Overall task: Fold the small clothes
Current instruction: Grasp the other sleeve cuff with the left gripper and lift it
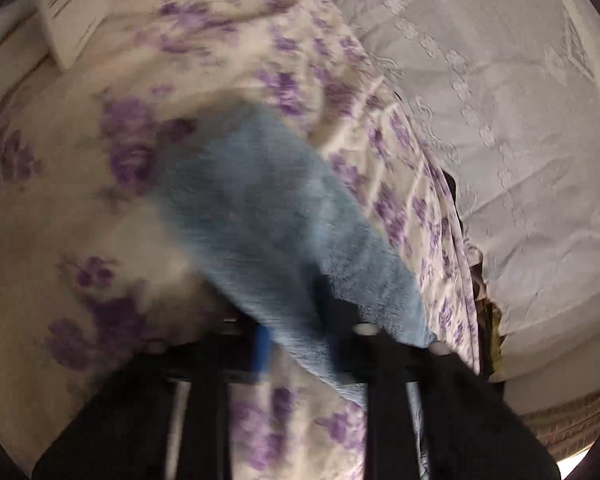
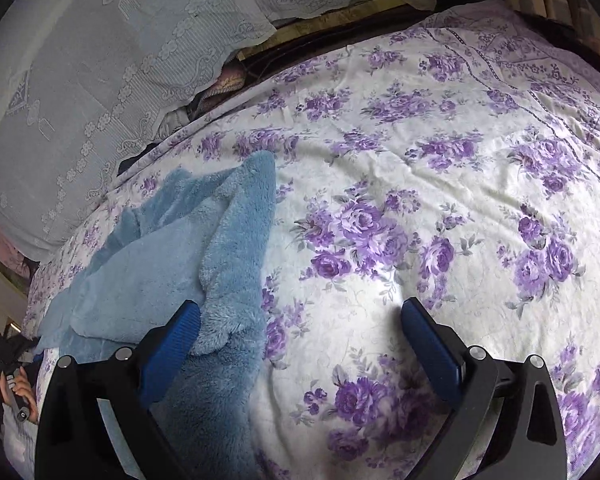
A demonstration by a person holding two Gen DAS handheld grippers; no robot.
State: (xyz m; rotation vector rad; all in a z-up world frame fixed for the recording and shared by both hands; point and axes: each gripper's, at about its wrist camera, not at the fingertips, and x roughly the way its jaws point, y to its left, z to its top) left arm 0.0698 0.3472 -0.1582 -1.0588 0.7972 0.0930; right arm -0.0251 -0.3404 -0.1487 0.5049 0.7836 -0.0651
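Observation:
A fluffy light-blue garment [image 2: 204, 264] lies partly folded on the purple-flowered bedspread [image 2: 420, 184]. My right gripper [image 2: 300, 320] is open, just above the bed; its left finger [image 2: 176, 340] touches the garment's edge, its right finger [image 2: 432, 344] is over bare bedspread. In the blurred left wrist view, my left gripper [image 1: 296, 344] is shut on a hanging part of the blue garment [image 1: 268, 216], lifted above the bedspread [image 1: 80, 208].
A white lace-covered pillow or headboard [image 2: 92, 92] runs along the bed's far side, also in the left wrist view [image 1: 500, 120]. A white paper or box [image 1: 68, 8] lies on the bed. A person's hand holding the other gripper's handle [image 2: 16, 384] shows at lower left.

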